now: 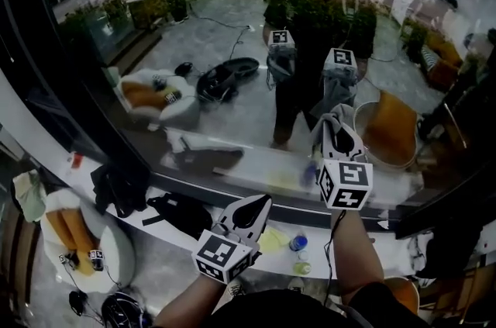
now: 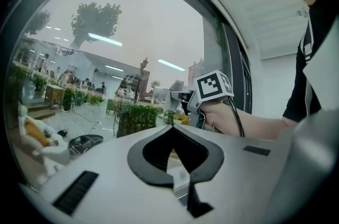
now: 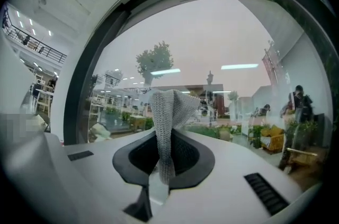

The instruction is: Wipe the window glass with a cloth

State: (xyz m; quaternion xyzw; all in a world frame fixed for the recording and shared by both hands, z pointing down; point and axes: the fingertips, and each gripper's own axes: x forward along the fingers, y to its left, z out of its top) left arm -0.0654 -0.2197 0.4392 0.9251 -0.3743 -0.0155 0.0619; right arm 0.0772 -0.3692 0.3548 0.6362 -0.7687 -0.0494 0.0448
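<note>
Right tongs (image 3: 162,163): pinching shut on the lower end of a grey knitted cloth (image 3: 168,114), its top flopping just before the window glass (image 3: 222,43).
Left tongs (image 2: 174,154): sitting closed, carrying nothing.
Handling: the cloth is looking light and limp, so gripping a thicker bunch is probably the safer hold.

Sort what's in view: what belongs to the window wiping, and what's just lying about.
For the job:
- grey cloth, pinched in the right gripper
- window glass
- left gripper, shut, holding nothing

Lying about:
- black bag on the white ledge
- two small bottles on the same ledge
</note>
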